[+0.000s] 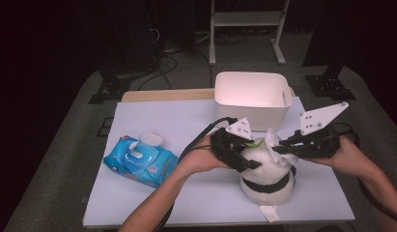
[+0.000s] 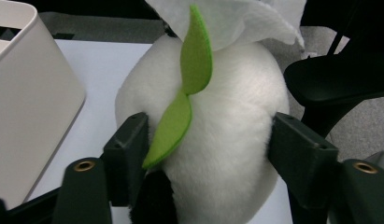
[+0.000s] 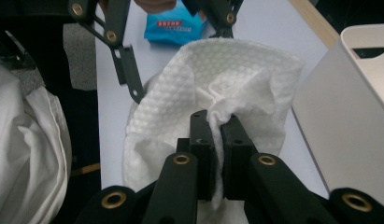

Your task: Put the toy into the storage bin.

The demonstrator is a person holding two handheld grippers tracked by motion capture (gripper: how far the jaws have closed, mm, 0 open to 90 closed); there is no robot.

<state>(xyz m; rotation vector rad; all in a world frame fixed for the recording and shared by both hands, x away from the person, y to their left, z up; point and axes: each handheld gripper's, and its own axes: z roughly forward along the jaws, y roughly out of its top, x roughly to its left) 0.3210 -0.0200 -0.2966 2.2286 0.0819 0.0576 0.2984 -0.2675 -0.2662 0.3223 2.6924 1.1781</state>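
Observation:
A white plush toy (image 1: 266,170) with a black band and green felt leaves (image 2: 194,56) stands near the table's front edge. My left gripper (image 1: 251,153) comes in from the left and its jaws clasp the toy's round white head (image 2: 227,140), one pad on each side. My right gripper (image 1: 279,149) reaches in from the right, shut on a bunched fold of a white embossed wipe (image 3: 227,74). The wipe (image 1: 273,137) drapes over the top of the toy's head. In the right gripper view, my right gripper (image 3: 215,119) pinches the wipe between its closed jaws.
A white plastic bin (image 1: 251,94) stands just behind the toy, open side up. A blue pack of wet wipes (image 1: 140,162) lies on the white table (image 1: 162,116) to the left, lid flipped open. A white tag (image 1: 269,212) lies in front of the toy.

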